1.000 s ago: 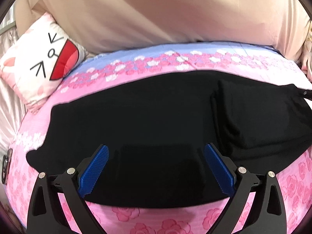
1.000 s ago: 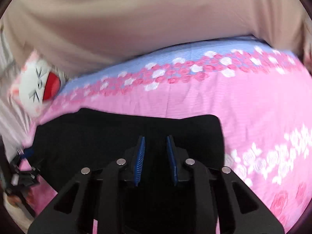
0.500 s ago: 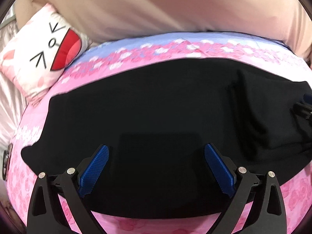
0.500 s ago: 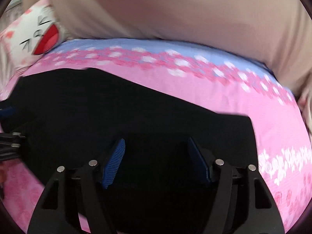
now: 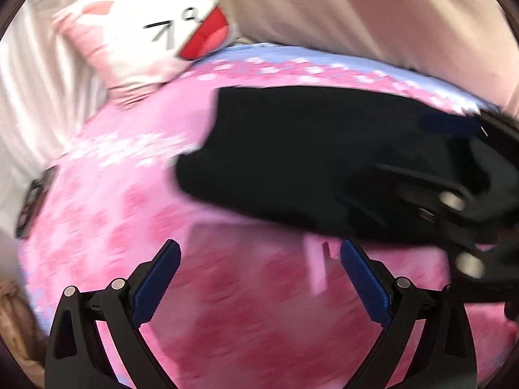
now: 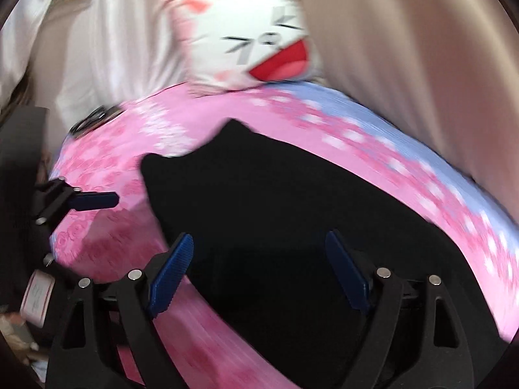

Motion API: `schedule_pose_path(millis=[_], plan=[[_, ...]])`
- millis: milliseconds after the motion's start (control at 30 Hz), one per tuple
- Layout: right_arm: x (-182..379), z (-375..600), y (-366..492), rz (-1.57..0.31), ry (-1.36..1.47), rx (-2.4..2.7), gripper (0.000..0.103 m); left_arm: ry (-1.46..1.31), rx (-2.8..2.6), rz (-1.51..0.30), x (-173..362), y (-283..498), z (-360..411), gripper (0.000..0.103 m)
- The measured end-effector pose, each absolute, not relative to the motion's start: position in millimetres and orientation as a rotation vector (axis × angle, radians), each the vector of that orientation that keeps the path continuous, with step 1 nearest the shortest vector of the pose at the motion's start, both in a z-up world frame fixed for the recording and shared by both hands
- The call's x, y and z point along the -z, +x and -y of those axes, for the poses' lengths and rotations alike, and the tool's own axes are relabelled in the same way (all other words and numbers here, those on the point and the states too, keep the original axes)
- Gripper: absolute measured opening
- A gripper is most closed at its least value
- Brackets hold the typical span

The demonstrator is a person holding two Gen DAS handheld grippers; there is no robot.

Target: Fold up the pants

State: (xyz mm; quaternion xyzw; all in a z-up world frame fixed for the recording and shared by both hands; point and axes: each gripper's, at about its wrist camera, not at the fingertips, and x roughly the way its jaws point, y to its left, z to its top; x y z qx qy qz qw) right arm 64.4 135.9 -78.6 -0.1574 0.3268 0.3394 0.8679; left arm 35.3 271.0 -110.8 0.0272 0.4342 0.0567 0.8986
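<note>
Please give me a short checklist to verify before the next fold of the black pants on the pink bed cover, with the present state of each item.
1. Left tool open and empty: ok; only pink bed cover lies between its fingers.
2. Right tool open: ok; its jaws have just been opening, with nothing pinched.
3. Black pants lying on the bed cover: ok.
4. Pants free of wrinkles: cannot tell, the pictures are blurred.
5. Cat pillow clear of the pants: ok.
</note>
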Motion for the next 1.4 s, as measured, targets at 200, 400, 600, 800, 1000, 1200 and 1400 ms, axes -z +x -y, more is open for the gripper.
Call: schedule_pose_path(millis=[200, 400, 600, 800, 1000, 1200, 1400], plan=[[99, -218, 63, -0.699, -0.451, -0.788, 0.082, 0.048, -0.255, -0.908, 116, 18, -319, 0.098], [127, -258, 83, -0.747, -0.521, -0.763, 0.084, 0.081, -0.272, -0.912, 124, 20, -329, 0.098], [118, -252, 103, -0.775, -0.423, -0.729, 0.039, 0.085, -0.254, -0.905, 124, 24, -329, 0.098], [80, -176, 120, -0.799, -0.031, -0.788, 0.015, 0.089, -0.222, -0.862, 107, 29, -311, 0.098], [35, -50, 113, -0.72, 0.262, -0.731, 0.015, 0.105, -0.123, -0.788, 79, 43, -267, 0.098], [12, 90, 80, -0.624, 0.428, -0.556, 0.015, 0.144, 0.064, -0.723, 50, 64, -182, 0.098], [20, 207, 40, -0.589, 0.507, -0.347, 0.015, 0.232, 0.268, -0.701, 42, 74, -71, 0.098]])
